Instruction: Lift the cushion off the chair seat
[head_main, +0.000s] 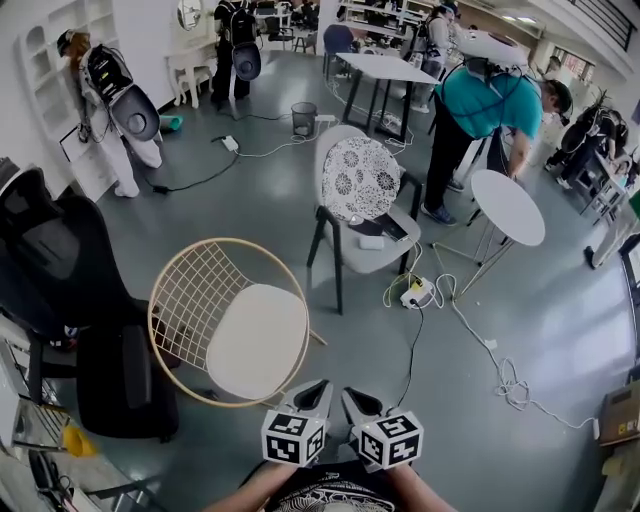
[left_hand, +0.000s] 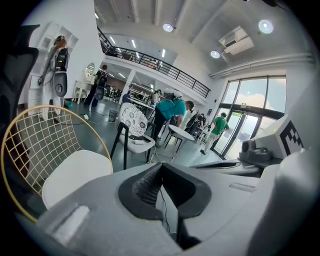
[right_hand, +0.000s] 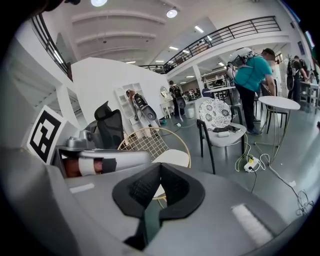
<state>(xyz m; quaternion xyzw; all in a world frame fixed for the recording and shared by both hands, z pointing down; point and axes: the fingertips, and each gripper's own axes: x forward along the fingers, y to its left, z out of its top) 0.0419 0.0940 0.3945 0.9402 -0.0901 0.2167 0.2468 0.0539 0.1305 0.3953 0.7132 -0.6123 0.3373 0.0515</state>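
A white cushion (head_main: 257, 340) lies on the seat of a round gold wire chair (head_main: 195, 290) just ahead of me and to the left. Both grippers hover side by side near the chair's front edge, apart from the cushion. My left gripper (head_main: 322, 386) is shut with nothing in it, and the right gripper (head_main: 351, 394) beside it also looks shut and empty. The left gripper view has the cushion (left_hand: 75, 172) left of the closed jaw tips (left_hand: 161, 165). From the right gripper view the cushion (right_hand: 172, 157) sits just beyond the closed jaw tips (right_hand: 160, 166).
A black office chair (head_main: 50, 260) stands left of the wire chair. Beyond it is a grey chair with a patterned cushion (head_main: 360, 180), a round white table (head_main: 508, 205) and a person in a teal shirt (head_main: 480, 110). A power strip (head_main: 415, 293) and cables lie on the floor to the right.
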